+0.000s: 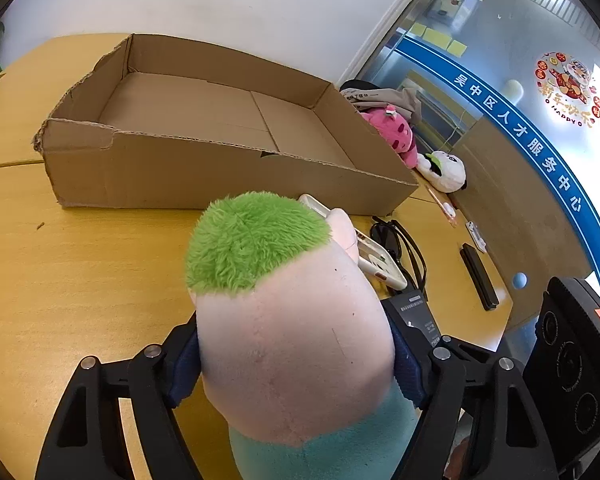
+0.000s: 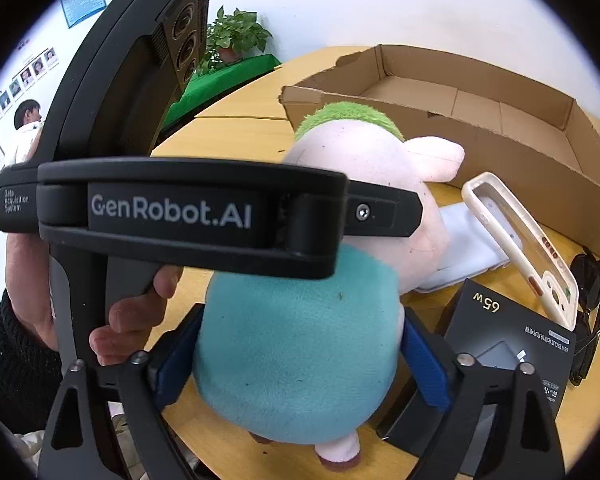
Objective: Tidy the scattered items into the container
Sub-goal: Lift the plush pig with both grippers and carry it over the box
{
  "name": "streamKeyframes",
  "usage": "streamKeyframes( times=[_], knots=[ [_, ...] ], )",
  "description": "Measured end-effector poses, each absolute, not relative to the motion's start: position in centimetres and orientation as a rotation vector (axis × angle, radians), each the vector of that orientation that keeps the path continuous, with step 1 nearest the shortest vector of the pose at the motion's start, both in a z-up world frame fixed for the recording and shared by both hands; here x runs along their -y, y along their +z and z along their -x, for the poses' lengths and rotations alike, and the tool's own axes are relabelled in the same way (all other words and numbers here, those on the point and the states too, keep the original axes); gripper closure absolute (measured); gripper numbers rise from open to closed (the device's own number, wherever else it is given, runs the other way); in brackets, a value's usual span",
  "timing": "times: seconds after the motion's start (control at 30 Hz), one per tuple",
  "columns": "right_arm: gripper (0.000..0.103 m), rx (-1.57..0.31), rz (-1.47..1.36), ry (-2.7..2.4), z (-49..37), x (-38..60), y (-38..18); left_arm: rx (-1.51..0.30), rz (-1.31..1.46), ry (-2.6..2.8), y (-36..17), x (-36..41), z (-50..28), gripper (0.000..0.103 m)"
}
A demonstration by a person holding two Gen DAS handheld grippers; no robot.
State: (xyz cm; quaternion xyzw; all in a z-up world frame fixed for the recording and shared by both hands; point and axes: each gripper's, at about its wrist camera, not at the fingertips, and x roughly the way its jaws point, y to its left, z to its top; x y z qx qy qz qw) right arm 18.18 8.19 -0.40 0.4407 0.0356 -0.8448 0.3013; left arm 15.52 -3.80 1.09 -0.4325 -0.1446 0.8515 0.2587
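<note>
A plush doll (image 1: 292, 320) with green hair, a pink head and a teal body (image 2: 300, 352) stands on the yellow table (image 1: 60, 260), in front of the open cardboard box (image 1: 220, 176). My left gripper (image 1: 296, 360) holds the doll's head, its blue pads (image 1: 184, 368) pressing in from both sides. Lower down, my right gripper (image 2: 300, 364) clamps the teal body between its blue pads (image 2: 424, 364). The left gripper's black body (image 2: 172, 216) crosses the right wrist view, held by a hand (image 2: 140, 320). The box (image 2: 500, 148) has nothing in it.
Right of the doll lie a cream phone case (image 2: 520, 240), black sunglasses (image 2: 592, 300), a black charger box (image 2: 508, 332), a white pack (image 2: 464, 240) and a slim black bar (image 1: 480, 276). A pink plush (image 1: 392, 132) and a white plush (image 1: 444, 168) sit beyond the box.
</note>
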Motion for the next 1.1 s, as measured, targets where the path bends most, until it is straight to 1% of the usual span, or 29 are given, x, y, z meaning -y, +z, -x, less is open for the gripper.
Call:
streamKeyframes(
  times=[0.07, 0.23, 0.5, 0.63, 0.8, 0.93, 1.1],
  knots=[
    [0.017, -0.080, -1.166, -2.229, -18.6, -8.2, -0.1, 0.367, 1.163, 2.322, 1.5, 3.8, -16.1, 0.021],
    [0.021, -0.083, -1.135, -2.230, -19.7, -7.5, 1.0, 0.353, 1.118, 2.351, 3.1, 4.4, -17.1, 0.022],
    [0.023, -0.128, -0.984, -2.292, -20.1, -7.7, 6.8, 0.310, 0.958, 2.380, 9.5, 5.8, -15.8, 0.022],
    [0.023, -0.142, -0.920, -2.327, -18.6, -8.2, 10.1, 0.241, 0.870, 2.403, 13.4, 5.5, -13.9, 0.022],
    [0.024, -0.178, -0.845, -2.382, -15.8, -8.5, 14.8, 0.259, 0.816, 2.388, 18.0, 6.3, -9.5, 0.022],
    [0.024, -0.196, -0.770, -2.403, -12.9, -8.7, 18.5, 0.216, 0.740, 2.416, 22.4, 6.7, -5.9, 0.022],
    [0.024, -0.226, -0.690, -2.393, -9.0, -9.1, 22.9, 0.208, 0.693, 2.444, 26.4, 7.5, -1.9, 0.022]
  ],
)
